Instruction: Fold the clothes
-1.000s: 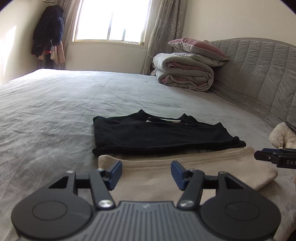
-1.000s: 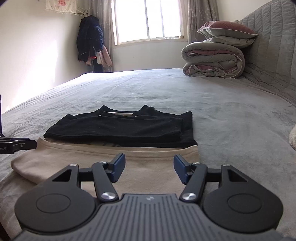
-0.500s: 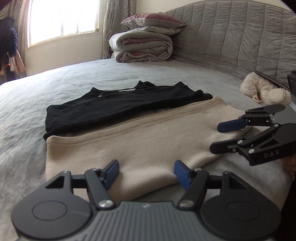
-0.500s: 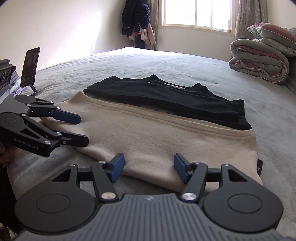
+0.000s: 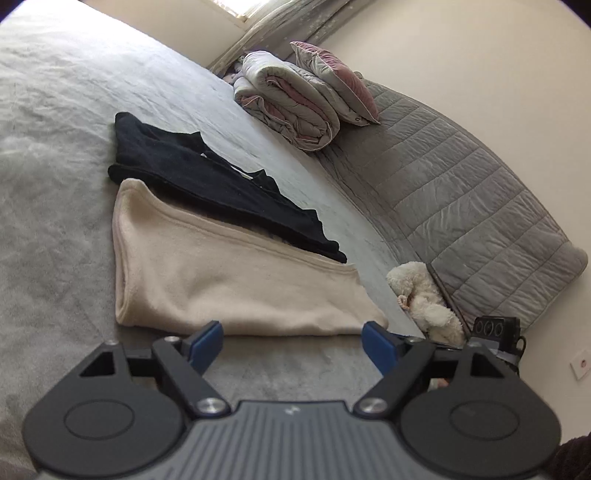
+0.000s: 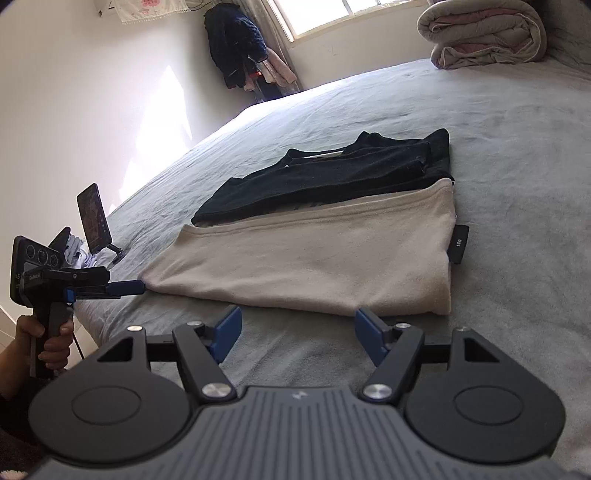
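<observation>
Blue-padded fingers of the right gripper [image 6: 295,334] fill the bottom of the right wrist view, jaws wide and holding nothing, hovering just short of the near edge of a beige garment [image 6: 314,258]. It lies flat in a folded rectangle on the grey bedspread [image 6: 517,155], in the middle of the frame. At the left edge of that view, a hand [image 6: 44,339] holds the left gripper [image 6: 127,287]; seen side-on, its blue tip is at the garment's left corner, and I cannot tell there whether it pinches cloth. The left wrist view settles it: the left gripper's jaws stand wide and empty, low in the frame.

Beyond the beige piece, partly over its far edge, lies a black garment [image 6: 332,177], also folded. Further back, upper right, sits a rolled duvet [image 6: 487,33].

Both pieces already look folded, so this could fit a pause before another fold or a finished pile.

Risks, as I judge them: the beige fabric looks soft and layered, so a pinch at 1 corner may catch only the top layer and open the fold. Lifting it could also drag the black garment out of shape.
</observation>
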